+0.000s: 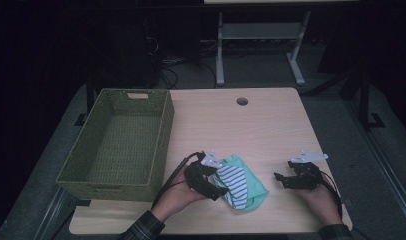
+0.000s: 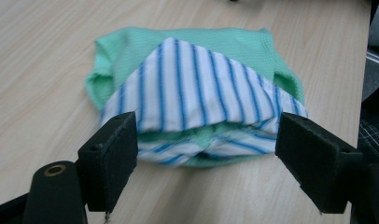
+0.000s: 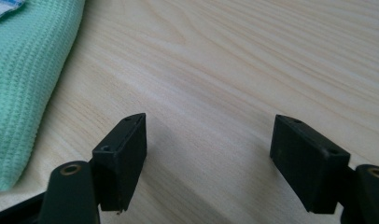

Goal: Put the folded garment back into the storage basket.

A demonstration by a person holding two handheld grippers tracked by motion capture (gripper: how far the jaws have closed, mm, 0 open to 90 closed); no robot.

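While both grippers' jaws gape empty, the folded cloth (image 1: 241, 186) lies beside the basket (image 1: 118, 142).

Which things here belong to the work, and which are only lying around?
Work:
- folded green and striped cloth
- left gripper, open around it
- right gripper, open, beside it
- wicker basket, probably

Around:
- table hole
- floor cables

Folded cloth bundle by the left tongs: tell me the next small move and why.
Probably close the left tongs on the folded cloth bundle. Its near edge lies between their open jaws, with the pads not yet pressing on it. The right tongs stand open over bare table, off to the side, and the green basket sits beside the bundle.
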